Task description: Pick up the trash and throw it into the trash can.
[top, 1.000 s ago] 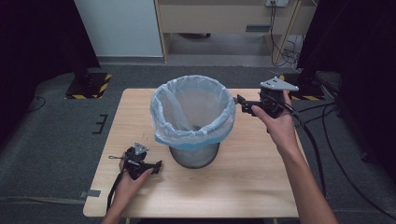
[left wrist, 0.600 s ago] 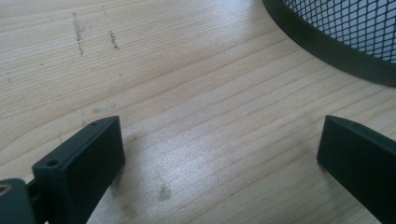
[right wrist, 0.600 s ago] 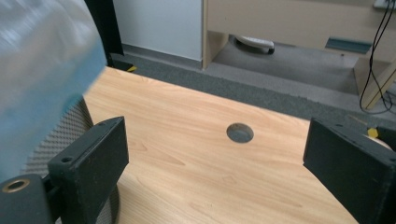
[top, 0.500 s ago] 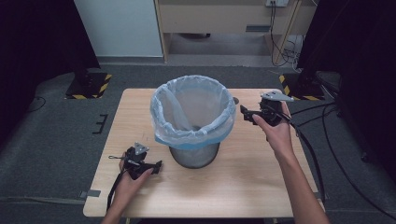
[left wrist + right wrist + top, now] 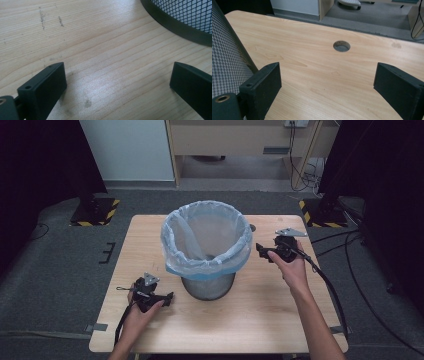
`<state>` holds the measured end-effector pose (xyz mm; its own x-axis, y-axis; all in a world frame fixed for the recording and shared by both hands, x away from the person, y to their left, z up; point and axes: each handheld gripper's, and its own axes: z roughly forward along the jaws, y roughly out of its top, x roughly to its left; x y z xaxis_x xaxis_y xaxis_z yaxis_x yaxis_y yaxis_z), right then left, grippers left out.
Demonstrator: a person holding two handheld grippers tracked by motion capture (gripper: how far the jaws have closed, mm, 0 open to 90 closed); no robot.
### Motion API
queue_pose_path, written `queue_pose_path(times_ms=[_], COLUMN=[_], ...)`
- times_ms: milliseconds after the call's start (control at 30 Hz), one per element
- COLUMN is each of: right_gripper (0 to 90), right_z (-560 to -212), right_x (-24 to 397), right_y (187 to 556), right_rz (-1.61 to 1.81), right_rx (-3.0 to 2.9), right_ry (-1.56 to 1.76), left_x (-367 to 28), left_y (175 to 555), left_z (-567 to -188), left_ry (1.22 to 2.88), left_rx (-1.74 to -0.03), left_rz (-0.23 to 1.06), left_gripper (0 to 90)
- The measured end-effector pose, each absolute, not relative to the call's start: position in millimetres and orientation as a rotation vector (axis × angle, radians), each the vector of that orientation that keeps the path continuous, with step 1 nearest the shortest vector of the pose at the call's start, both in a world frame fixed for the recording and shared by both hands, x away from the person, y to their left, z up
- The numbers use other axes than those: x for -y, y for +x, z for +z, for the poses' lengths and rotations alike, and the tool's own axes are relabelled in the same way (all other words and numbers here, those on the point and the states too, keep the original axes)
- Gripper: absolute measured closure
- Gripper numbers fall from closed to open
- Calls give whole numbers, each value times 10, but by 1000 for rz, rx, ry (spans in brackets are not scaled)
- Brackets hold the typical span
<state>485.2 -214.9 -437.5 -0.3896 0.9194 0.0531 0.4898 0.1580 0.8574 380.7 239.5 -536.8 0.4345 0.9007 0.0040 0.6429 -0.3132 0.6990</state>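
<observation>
A black mesh waste bin (image 5: 207, 285) with a pale blue liner (image 5: 205, 240) folded over its rim stands at the middle of the wooden table (image 5: 260, 320). My left gripper (image 5: 169, 299) rests low at the front left, open, with bare wood between its jaws; the bin's base (image 5: 185, 20) lies just ahead of it. My right gripper (image 5: 260, 251) hovers to the right of the bin at about rim height. It is open with nothing in it and points toward the bin, whose mesh wall (image 5: 227, 55) is at the left of the right gripper view.
A round cable hole (image 5: 341, 46) is in the tabletop behind the bin on the right. Cables trail off both grippers toward the front edge. Grey carpet surrounds the table, with stands with yellow-black bases (image 5: 95, 210) at the back corners.
My right gripper has come down beside the bin and slightly nearer to me, still open with nothing in it. The left gripper has stayed where it was.
</observation>
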Motion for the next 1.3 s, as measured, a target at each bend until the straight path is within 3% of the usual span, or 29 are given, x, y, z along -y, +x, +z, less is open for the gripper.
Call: queue_pose_path(times_ms=[900,1300], right_gripper=[63,50], right_z=[-5244,-5398], right_x=[2064,1942], right_y=[4867,4849], right_rz=[1015,928], right_rx=[-2108,-2118], right_ry=[1496,1433], left_x=[-2395,-2395], left_y=[3807,3807], left_z=[-5368,-5368], left_ry=[2064,2064], left_rx=[-1293,-1293], left_rz=[532,532], left_gripper=[0,0])
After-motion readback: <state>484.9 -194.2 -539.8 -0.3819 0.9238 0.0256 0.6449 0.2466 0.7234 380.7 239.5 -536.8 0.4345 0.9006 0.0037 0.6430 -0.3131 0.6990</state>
